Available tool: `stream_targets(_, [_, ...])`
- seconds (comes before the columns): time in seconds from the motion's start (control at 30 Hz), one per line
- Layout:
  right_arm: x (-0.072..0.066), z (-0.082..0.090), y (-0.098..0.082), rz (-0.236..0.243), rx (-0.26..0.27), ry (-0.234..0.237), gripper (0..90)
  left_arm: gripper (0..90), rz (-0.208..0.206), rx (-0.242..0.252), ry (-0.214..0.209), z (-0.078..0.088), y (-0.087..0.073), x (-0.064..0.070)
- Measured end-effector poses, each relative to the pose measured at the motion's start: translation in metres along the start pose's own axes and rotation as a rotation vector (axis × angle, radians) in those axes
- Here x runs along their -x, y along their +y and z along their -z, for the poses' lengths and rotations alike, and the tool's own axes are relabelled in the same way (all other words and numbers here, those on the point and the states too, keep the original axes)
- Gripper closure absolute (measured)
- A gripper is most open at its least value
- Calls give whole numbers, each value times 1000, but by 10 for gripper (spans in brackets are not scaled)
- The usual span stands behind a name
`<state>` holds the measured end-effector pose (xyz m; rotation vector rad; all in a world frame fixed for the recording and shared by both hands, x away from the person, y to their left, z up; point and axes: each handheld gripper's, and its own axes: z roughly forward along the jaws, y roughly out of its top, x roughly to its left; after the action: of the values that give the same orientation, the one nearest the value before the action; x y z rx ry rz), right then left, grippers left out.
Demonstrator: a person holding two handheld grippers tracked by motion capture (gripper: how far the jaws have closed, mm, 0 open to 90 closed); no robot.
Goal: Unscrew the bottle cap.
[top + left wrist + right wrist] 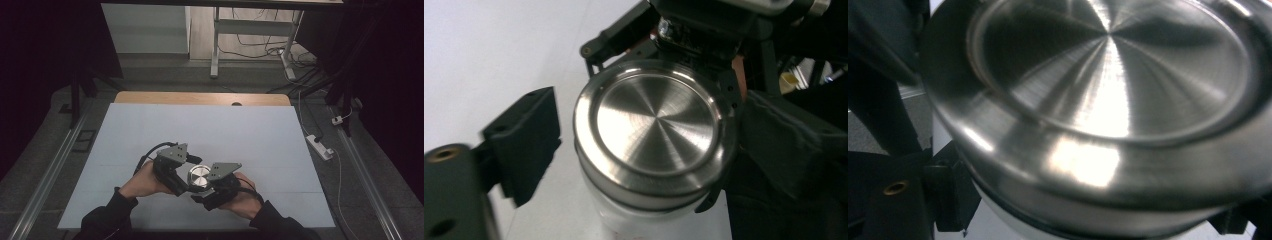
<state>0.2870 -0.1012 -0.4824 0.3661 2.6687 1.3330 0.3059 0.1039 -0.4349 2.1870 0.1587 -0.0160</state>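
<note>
Steel-lidded white jar (198, 176) between left claw (176, 176) and right claw (214, 186).

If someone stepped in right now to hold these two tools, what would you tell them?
Left gripper: jaws either side of the white container, one jaw apart from it; grip unclear.
Right gripper: jaws beside the container below its steel lid; grip unclear.
The container stands on the white table near its front edge.
Done: both grippers brought to it.
Left: the lid is still on; probably open it.
</note>
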Motion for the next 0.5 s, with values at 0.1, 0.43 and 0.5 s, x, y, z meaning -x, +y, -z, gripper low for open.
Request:
stream_targets(0.1, [0, 1, 0, -14, 3, -12, 148, 203, -7, 16, 36, -1, 1, 3])
stream_targets(0.43, [15, 4, -3, -131, 1, -160, 148, 205, 247, 60, 340, -26, 14, 17])
stream_targets(0.5, [16, 4, -4, -147, -1, -178, 147, 203, 249, 55, 377, -30, 16, 21])
